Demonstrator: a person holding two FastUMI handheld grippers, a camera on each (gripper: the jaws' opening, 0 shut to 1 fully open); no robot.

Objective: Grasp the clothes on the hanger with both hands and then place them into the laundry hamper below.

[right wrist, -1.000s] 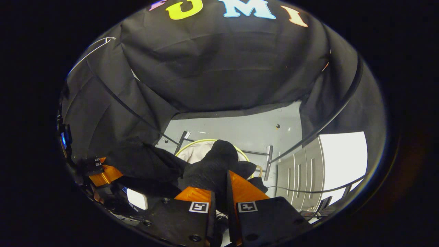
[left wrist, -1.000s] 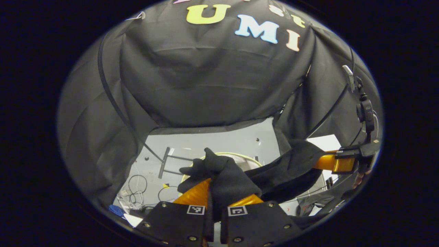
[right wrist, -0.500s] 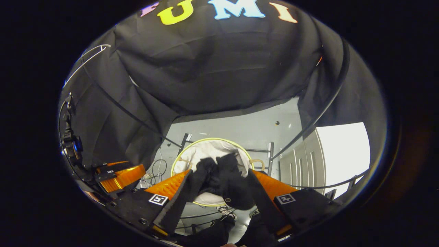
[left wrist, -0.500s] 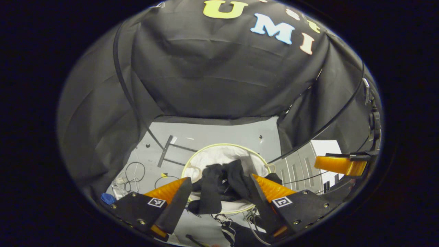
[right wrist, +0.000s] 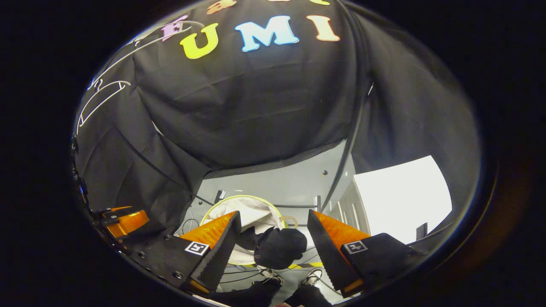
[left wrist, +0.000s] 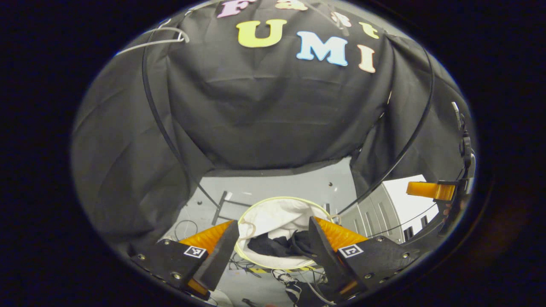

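Left gripper [left wrist: 273, 241] jaws spread wide, holding nothing; right gripper [right wrist: 273, 238] same, wide apart and empty. Both sit above the laundry hamper [left wrist: 260, 209]. Black clothes [left wrist: 277, 246] lie inside the hamper, part draped over its near rim. White hangers [right wrist: 102, 91] sit high above the hamper, against the booth wall.

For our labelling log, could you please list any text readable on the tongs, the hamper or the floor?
None readable.
Left tongs and right tongs: square coded markers, patterns only, no words.
Laundry hamper: no print seen.
Floor tape: stripes, no text.
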